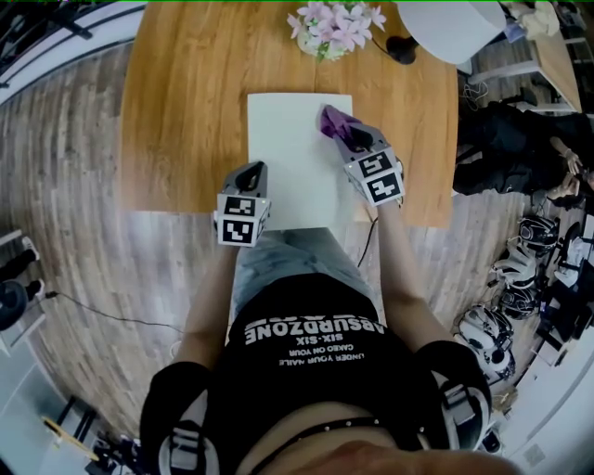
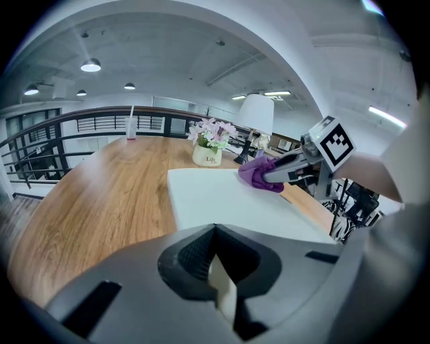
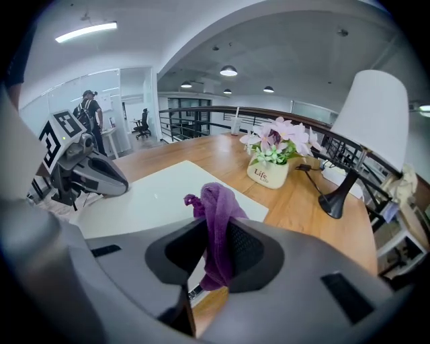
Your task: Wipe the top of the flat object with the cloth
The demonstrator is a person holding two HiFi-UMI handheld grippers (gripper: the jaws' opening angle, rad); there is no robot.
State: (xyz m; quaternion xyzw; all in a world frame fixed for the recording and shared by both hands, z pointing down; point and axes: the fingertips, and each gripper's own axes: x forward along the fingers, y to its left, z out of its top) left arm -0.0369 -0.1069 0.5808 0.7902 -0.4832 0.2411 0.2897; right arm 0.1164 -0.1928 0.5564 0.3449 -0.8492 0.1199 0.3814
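Note:
A flat white board [image 1: 290, 148] lies in the middle of the wooden table [image 1: 186, 102]. My right gripper [image 1: 345, 136] is shut on a purple cloth [image 1: 330, 120], which rests on the board's far right part. In the right gripper view the cloth [image 3: 216, 201] hangs bunched between the jaws [image 3: 216, 232]. My left gripper [image 1: 251, 178] is at the board's near left edge. In its own view its jaws [image 2: 216, 232] are shut on a pale edge of the board [image 2: 222, 198]. The cloth [image 2: 254, 173] shows there too.
A pot of pink flowers [image 1: 332, 26] stands just beyond the board. A lamp with a white shade [image 1: 455, 28] and black base [image 1: 401, 48] is at the back right. A cup with a straw [image 2: 131, 127] stands at the far edge. Bags and helmets [image 1: 520, 269] lie on the floor at right.

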